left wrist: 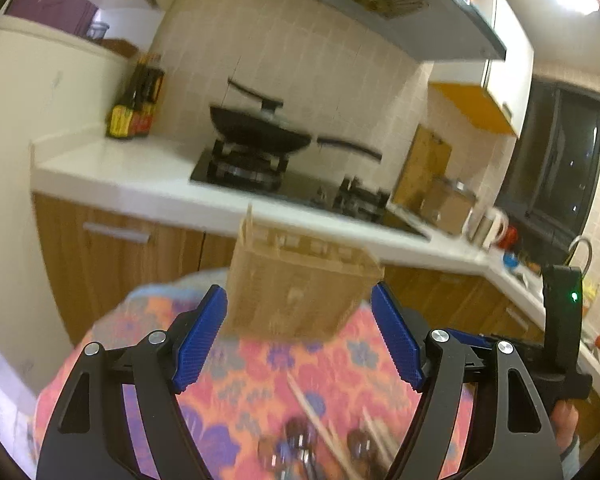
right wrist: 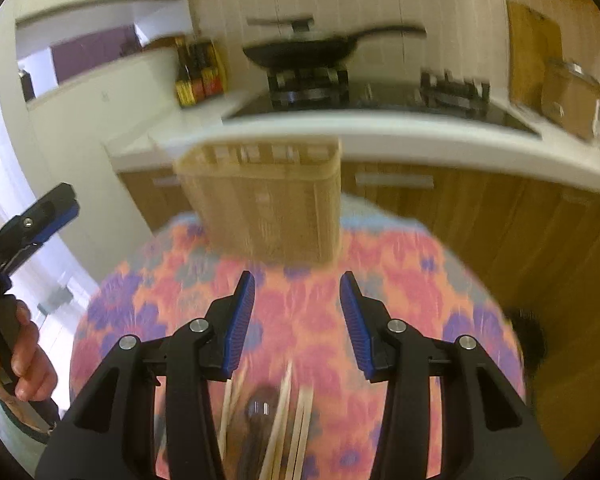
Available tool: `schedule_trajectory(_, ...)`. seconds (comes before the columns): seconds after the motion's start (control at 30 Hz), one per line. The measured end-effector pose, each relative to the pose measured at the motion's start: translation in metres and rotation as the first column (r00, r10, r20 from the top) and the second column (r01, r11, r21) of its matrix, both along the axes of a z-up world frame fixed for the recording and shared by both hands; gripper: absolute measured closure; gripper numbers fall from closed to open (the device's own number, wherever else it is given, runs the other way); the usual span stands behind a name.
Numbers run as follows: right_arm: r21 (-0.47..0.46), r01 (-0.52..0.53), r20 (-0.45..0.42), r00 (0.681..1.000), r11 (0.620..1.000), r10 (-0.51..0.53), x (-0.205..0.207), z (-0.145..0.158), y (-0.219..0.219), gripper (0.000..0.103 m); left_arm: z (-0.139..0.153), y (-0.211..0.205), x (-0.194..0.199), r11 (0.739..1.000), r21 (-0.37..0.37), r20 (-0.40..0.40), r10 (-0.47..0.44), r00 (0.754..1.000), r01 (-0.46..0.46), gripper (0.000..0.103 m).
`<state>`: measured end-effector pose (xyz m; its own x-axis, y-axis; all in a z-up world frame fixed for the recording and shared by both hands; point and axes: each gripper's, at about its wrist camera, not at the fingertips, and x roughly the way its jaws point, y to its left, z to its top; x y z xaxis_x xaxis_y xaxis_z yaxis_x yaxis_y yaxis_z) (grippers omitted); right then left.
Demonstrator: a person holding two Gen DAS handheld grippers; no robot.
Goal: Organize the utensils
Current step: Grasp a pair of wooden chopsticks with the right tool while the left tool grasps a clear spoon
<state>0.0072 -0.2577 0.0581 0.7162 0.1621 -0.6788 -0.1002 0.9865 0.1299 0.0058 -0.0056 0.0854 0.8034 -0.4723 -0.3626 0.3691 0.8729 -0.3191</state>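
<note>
Both grippers are over the little round table (right wrist: pixel 440 280) with its pink and purple flowered cloth, and both frames are blurred. The left gripper (left wrist: pixel 299 336) has its blue pads spread wide, nothing pressed between them. Through the gap you see the tan utensil holder (left wrist: pixel 300 292), a slatted box standing upright at the far edge of the table; it sits between the two pads in the picture, but farther off, and the pads are clear of its sides.

Now the right gripper (right wrist: pixel 297 324): its jaws stand partly apart, narrower than the left pair, and they are bare too, with only flowered cloth showing between the pads. The holder (right wrist: pixel 268 204) stands ahead of it, apart from the fingertips.

The utensils lie loose on the cloth, near the person. In the right wrist view pale chopsticks (right wrist: pixel 284 420) run lengthwise under the gripper's frame, with a dark glossy spoon (right wrist: pixel 260 404) among them. From the left wrist view the chopsticks (left wrist: pixel 320 428) lie slantwise and dark rounded spoon bowls (left wrist: pixel 300 436) sit beside them, too blurred to count. Neither pair of pads touches any of them.

At the left edge of the right wrist view, a hand (right wrist: pixel 24 364) grips the left gripper's handle.

Behind the table runs the white counter (left wrist: pixel 120 176) with a black wok (left wrist: pixel 260 128) on the hob.
</note>
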Motion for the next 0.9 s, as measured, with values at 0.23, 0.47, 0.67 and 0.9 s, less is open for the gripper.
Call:
schedule_trajectory(0.23,0.026,0.018,-0.189,0.982,1.0,-0.013,-0.025,-0.049,-0.002,0.062,-0.05,0.0,-0.022,0.989,0.136,-0.213,-0.03,0.977,0.06,0.036)
schedule_trajectory(0.47,0.04,0.03,-0.319,0.948,0.999,-0.016,-0.048,-0.088,-0.004,0.074,-0.105,-0.009,-0.022,0.963,0.208,-0.423,-0.068,0.903,0.17,0.05)
schedule_trajectory(0.67,0.017,0.025,-0.368,0.93,1.0,-0.017,-0.055,-0.105,-0.003,0.08,-0.131,-0.022,-0.021,0.949,0.23,-0.489,-0.079,0.869,0.215,0.062)
schedule_trajectory(0.9,-0.077,-0.023,-0.391,0.92,0.997,-0.009,-0.044,-0.112,0.013,0.08,-0.135,-0.033,-0.019,0.927,0.291,-0.5,-0.064,0.864,0.237,0.069)
